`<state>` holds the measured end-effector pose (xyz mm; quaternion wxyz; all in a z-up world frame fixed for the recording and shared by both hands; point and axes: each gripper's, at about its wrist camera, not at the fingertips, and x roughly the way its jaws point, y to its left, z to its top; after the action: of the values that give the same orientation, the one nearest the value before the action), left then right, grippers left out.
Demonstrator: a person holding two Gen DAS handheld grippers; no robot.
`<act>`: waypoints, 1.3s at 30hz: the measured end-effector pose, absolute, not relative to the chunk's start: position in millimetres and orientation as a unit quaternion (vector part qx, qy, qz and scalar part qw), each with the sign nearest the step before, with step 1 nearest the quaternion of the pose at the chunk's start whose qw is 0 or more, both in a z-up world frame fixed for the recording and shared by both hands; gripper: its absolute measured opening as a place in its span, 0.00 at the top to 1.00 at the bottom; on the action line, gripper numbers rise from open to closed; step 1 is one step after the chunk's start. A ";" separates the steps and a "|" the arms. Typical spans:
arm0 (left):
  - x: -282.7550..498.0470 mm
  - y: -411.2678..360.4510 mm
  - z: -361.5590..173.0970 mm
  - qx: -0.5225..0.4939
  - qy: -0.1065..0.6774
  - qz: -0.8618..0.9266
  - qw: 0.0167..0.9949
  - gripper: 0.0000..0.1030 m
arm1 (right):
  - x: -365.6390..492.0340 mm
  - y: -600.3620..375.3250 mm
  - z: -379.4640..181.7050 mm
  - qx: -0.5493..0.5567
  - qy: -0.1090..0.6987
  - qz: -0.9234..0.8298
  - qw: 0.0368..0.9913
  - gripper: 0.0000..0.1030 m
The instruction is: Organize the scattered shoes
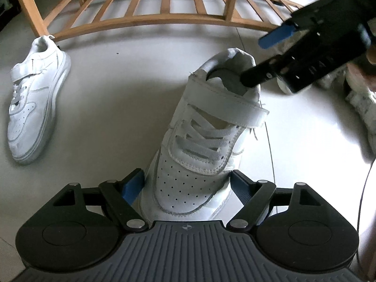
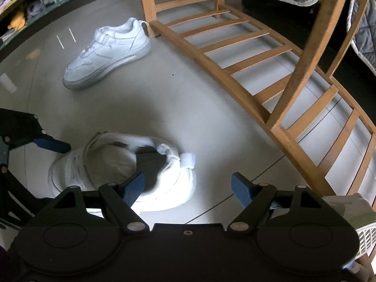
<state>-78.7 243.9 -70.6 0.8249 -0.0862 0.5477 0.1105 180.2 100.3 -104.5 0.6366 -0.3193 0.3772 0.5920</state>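
White sneaker point(image 1: 202, 145) between open left claw point(image 1: 188, 185), right claw point(image 2: 188, 188) open (empty), bare floor point(image 1: 112, 108) around

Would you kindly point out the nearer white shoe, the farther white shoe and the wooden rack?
nearer white shoe point(image 1: 188, 183), left wrist view, perforated toe.
farther white shoe point(image 2: 105, 54), right wrist view, side panel.
wooden rack point(image 1: 164, 20), left wrist view, front rail.

Dim, floor glare, fisheye bending, motion blur
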 end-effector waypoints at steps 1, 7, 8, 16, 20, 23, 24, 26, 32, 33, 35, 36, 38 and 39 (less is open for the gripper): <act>-82.7 244.9 -70.9 -0.090 0.551 0.112 0.822 0.23 | 179.1 100.4 -105.6 -0.320 0.378 0.592 0.635 0.19; -99.7 255.6 -72.7 -0.129 0.546 0.127 0.818 0.25 | 173.6 100.5 -106.6 -0.333 0.371 0.591 0.634 0.19; -100.9 256.0 -72.9 -0.130 0.545 0.129 0.818 0.25 | 173.1 100.3 -106.4 -0.335 0.371 0.591 0.633 0.19; -79.3 230.2 -69.3 -0.157 0.542 0.170 0.808 0.25 | 166.8 92.1 -102.0 -0.351 0.365 0.596 0.622 0.19; -78.2 234.2 -71.7 -0.194 0.536 0.191 0.799 0.30 | 164.8 87.1 -103.2 -0.356 0.378 0.600 0.609 0.19; -74.2 232.3 -77.6 -0.218 0.535 0.203 0.791 0.35 | 159.8 81.3 -106.2 -0.363 0.386 0.603 0.596 0.19; -71.8 230.9 -80.1 -0.220 0.536 0.204 0.789 0.39 | 158.0 79.4 -106.8 -0.365 0.388 0.604 0.593 0.19; -69.8 232.1 -83.3 -0.228 0.535 0.206 0.787 0.43 | 154.2 75.9 -107.3 -0.369 0.388 0.606 0.588 0.19; -55.9 229.9 -84.4 -0.238 0.524 0.219 0.788 0.47 | 146.2 67.5 -105.3 -0.372 0.386 0.611 0.583 0.19; -53.9 229.6 -84.2 -0.237 0.523 0.220 0.789 0.48 | 146.6 66.9 -105.1 -0.370 0.388 0.611 0.582 0.19; -50.3 230.4 -85.5 -0.238 0.521 0.223 0.789 0.48 | 147.8 66.4 -105.4 -0.363 0.395 0.610 0.583 0.19; -45.3 228.3 -86.3 -0.239 0.519 0.225 0.789 0.48 | 148.5 66.3 -105.6 -0.360 0.398 0.610 0.583 0.19; -31.9 222.4 -88.2 -0.240 0.516 0.230 0.789 0.48 | 149.2 66.6 -105.7 -0.357 0.403 0.609 0.582 0.19; -28.3 221.5 -89.1 -0.240 0.516 0.231 0.789 0.48 | 149.3 66.8 -105.5 -0.356 0.404 0.609 0.582 0.19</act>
<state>-28.3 221.5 -89.1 0.7895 -0.2396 0.5156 0.2312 149.3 66.8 -105.5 0.5821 -0.3557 0.4042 0.6093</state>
